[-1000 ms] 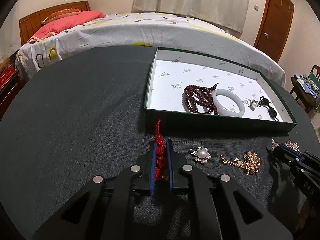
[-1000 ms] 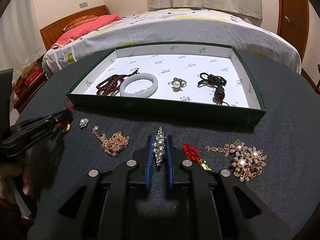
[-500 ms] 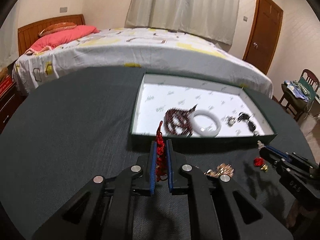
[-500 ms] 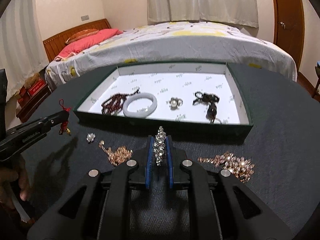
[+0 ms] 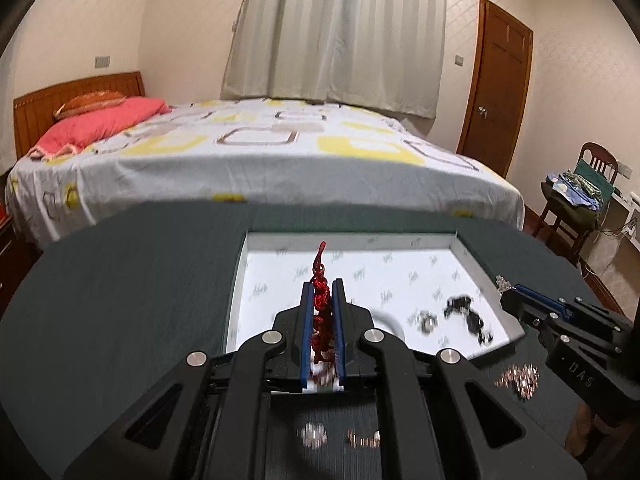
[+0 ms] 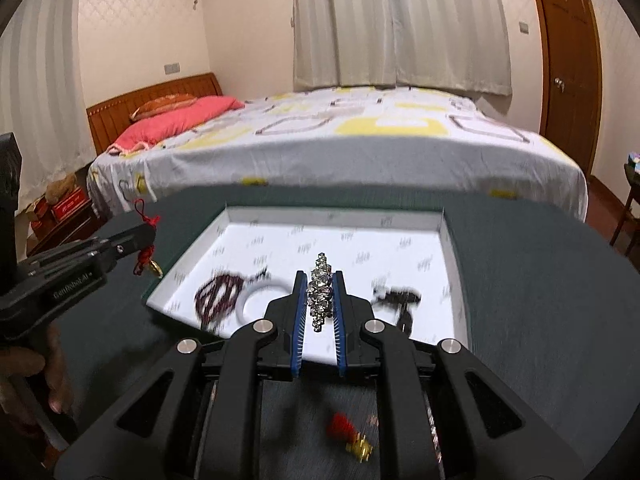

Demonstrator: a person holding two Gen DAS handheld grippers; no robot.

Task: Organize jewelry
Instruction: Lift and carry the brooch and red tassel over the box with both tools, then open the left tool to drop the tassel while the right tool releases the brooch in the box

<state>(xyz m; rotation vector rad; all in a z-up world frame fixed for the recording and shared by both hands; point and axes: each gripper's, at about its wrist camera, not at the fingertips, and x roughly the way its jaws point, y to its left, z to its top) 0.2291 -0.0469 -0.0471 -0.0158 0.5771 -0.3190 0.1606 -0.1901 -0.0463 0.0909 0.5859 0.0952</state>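
My left gripper (image 5: 321,286) is shut on a red knotted cord charm (image 5: 320,312), lifted in front of the green box with its white lining (image 5: 280,276). In the right wrist view the left gripper (image 6: 138,236) shows at the left with the red charm (image 6: 145,256) and its gold bell hanging. My right gripper (image 6: 321,276) is shut on a silver rhinestone piece (image 6: 319,292), held over the near part of the box (image 6: 348,236). Inside the box lie dark red beads (image 6: 218,294), a white bangle (image 6: 256,300) and a black cord piece (image 6: 396,298), all blurred.
On the dark table cloth (image 5: 120,300) lie a pearl flower brooch (image 5: 314,436), a gold chain (image 5: 362,438) and a rose-gold cluster (image 5: 518,378). A red tassel with a gold bell (image 6: 352,434) lies near me. A bed (image 5: 260,152) stands beyond the table, a chair (image 5: 580,196) at right.
Both grippers have risen from the table with their pieces and tilted up toward the box; the jewelry on the cloth has slid low in both views.
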